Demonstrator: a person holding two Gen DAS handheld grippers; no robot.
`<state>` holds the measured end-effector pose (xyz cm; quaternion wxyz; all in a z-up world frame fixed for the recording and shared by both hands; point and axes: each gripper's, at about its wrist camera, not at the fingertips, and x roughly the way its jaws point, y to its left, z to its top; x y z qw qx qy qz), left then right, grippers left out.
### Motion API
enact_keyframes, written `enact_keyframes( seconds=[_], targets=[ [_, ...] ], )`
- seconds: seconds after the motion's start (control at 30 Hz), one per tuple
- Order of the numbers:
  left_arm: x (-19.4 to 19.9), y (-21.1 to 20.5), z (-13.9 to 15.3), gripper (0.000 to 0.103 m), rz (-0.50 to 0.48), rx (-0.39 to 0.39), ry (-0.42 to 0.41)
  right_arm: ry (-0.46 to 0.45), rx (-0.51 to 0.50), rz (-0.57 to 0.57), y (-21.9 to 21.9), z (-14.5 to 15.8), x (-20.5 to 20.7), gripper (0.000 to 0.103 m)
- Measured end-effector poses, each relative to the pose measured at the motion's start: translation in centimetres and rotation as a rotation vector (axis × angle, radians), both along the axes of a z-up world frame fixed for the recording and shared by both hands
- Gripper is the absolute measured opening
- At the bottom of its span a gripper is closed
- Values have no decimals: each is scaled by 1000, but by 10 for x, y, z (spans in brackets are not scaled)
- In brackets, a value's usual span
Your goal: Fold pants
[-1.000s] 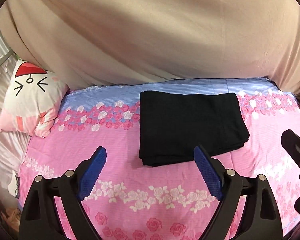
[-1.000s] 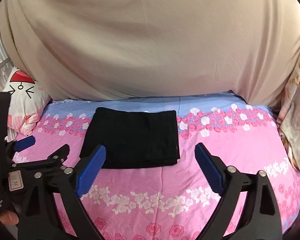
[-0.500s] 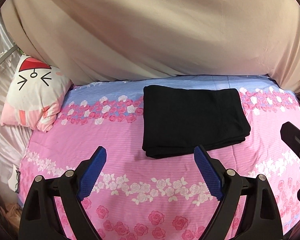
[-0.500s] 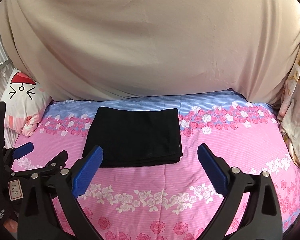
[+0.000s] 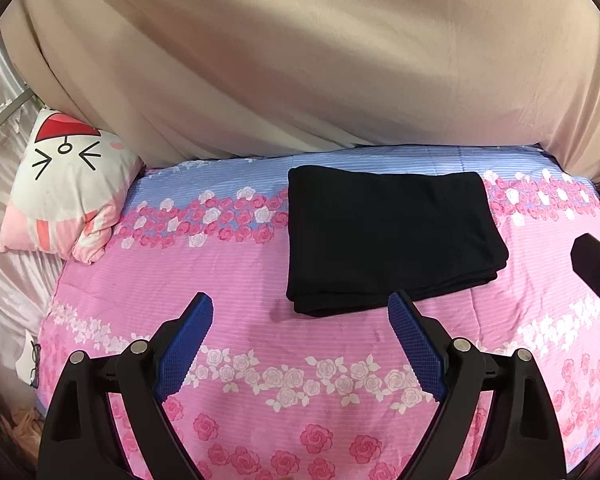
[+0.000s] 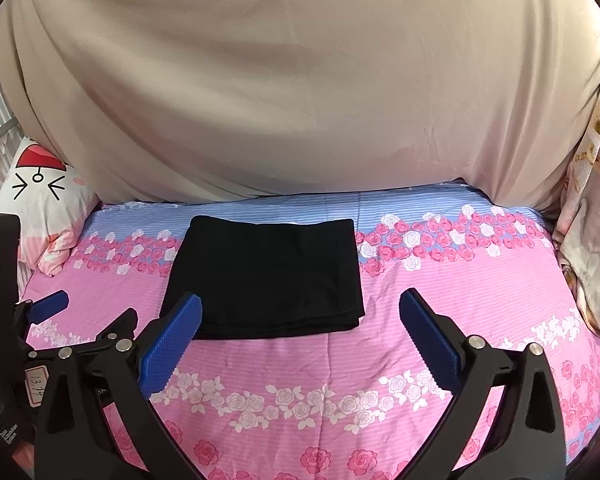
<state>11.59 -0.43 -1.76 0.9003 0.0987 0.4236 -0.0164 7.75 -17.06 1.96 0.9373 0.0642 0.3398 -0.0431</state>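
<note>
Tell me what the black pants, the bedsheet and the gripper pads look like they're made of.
Pants: soft matte knit, probably cotton or jersey; no sheen, limp stacked layers at the edge.
Bedsheet: thin printed woven cloth, likely cotton; fine stripes, roses, slight creases.
Pads: blue rubber or plastic, cannot tell which; a gridded texture shows.

We see only a sliver of the right gripper (image 5: 598,276) at the right edge of the left wrist view, its fingertips cut off. In the right wrist view the left gripper (image 6: 54,304) is half hidden behind the near fingers. We cannot read the small label (image 6: 36,385) on it with certainty.
</note>
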Motion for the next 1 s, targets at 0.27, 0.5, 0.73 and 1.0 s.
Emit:
enact_keyframes(
  seconds=[0.27,0.5,0.73,1.0],
  targets=[
    [6,1,-3,87,5,-3,2,-5,2,9,1,0,4,98],
    [7,2,-1,87,0,-15,0,-5,7,20,4,0,6,98],
    [9,3,0,87,19,11,-13,-4,10,22,5,0,7,98],
    [11,4,1,87,30,6,-10,-4,14,28,4,0,7,98]
  ],
)
